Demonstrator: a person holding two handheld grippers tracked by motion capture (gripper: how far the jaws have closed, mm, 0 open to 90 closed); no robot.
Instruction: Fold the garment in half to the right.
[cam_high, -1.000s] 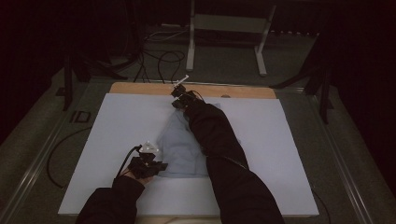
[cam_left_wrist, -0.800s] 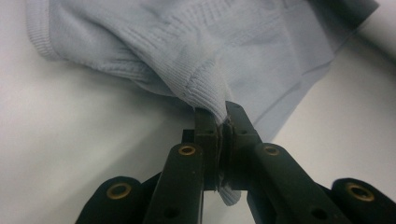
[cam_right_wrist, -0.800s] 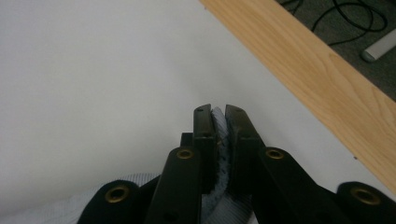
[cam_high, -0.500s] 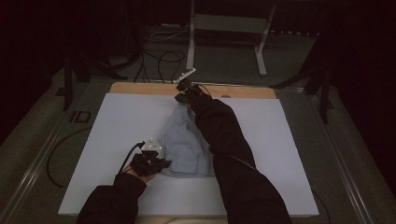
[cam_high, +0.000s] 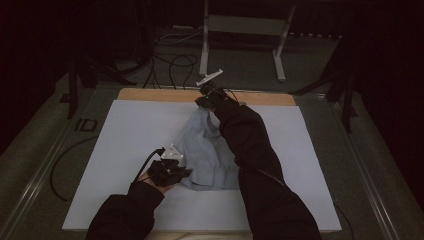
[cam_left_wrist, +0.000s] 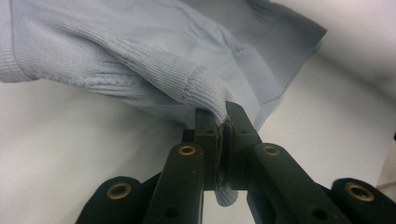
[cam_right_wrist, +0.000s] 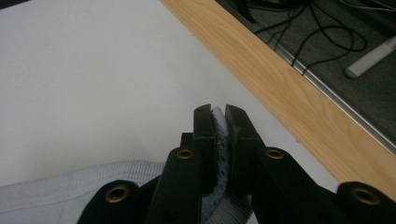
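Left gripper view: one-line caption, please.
Left hand-held gripper shut on the cuff of a pale blue garment above a white table.

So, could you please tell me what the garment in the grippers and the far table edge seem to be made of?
Light blue garment: soft knit fabric, matte; fine ribbing shows at its cuff, probably cotton. Far table edge: light wood or wood-look laminate, smooth, with visible grain streaks.

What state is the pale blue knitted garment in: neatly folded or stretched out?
Stretched out, rumpled: pale blue knitted garment runs between left gripper and right gripper.
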